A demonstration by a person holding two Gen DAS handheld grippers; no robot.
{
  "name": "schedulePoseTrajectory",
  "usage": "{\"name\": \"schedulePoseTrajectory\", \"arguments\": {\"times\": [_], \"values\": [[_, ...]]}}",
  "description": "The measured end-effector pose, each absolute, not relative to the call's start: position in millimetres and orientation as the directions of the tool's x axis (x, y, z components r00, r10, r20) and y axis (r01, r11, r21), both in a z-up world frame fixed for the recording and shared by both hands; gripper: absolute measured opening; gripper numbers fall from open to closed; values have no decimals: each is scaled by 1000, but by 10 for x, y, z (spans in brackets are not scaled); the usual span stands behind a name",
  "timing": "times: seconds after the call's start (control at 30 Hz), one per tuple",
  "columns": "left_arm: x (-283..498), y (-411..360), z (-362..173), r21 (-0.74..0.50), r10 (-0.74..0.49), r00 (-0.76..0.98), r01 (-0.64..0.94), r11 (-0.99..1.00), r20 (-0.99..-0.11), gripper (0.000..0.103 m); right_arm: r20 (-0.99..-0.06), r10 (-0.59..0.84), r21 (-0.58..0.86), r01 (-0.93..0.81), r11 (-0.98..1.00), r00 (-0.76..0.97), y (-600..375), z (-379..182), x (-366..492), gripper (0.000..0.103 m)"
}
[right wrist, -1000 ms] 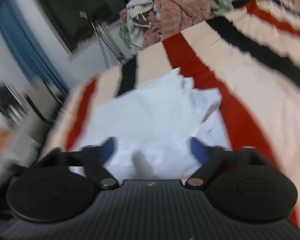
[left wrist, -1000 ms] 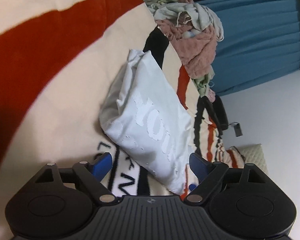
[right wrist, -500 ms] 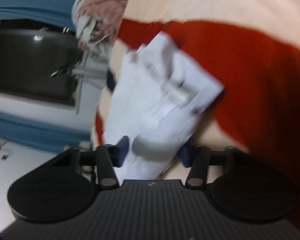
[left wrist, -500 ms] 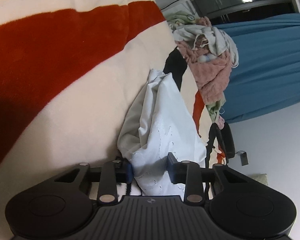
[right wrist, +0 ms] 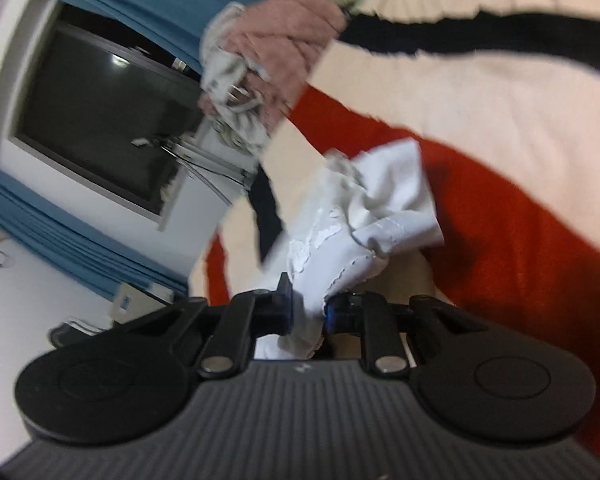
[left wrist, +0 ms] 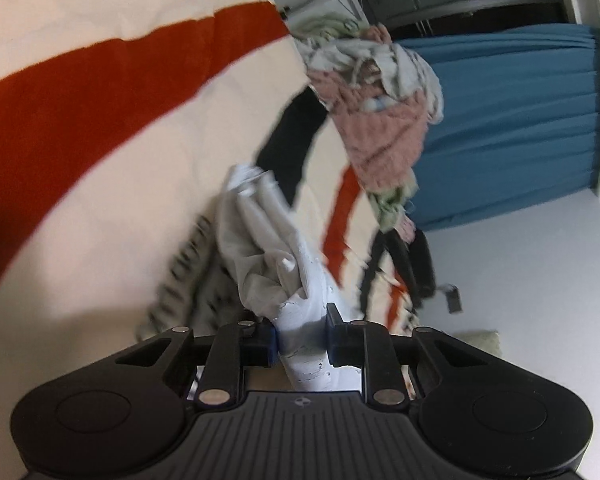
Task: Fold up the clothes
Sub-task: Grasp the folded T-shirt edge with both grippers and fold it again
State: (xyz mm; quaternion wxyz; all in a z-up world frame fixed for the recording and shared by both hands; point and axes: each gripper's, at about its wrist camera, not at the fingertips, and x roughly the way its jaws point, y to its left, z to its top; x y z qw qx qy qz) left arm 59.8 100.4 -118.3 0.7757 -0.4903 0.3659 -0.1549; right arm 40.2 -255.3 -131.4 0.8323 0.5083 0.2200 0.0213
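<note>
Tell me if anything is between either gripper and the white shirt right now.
Nothing visible is. The white shirt is already between the pads of the left gripper and of the right gripper, whose jaws are closing on bunched fabric. The clothes pile sits farther off on the striped blanket, clear of both.

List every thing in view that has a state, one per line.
Left gripper: jaws closing on white garment.
Right gripper: jaws closing on the same garment.
White garment: bunched, pinched at two places.
Clothes pile: heaped, unfolded.
Striped blanket: spread out.
Blue curtain: drawn.
</note>
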Motion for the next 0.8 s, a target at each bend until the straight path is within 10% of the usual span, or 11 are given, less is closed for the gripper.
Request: {"name": "schedulePoseTrajectory", "arguments": {"times": [0.23,0.57,0.8], "values": [[311,639,-734,-881,-694,576,-104,461,-431,23,-282,317,905,142,400,906,-3042,-932,-265,19],[1709,-1063,-12,-680,-627,455,63,731,-633,23,-425,245,869,316,381,871,-4098,-735,494,19],[2644,-1825,312,-750,-701,595,233,619,-393,22,-219,62,843,157,515,974,-4717,-125,1463,18]]}}
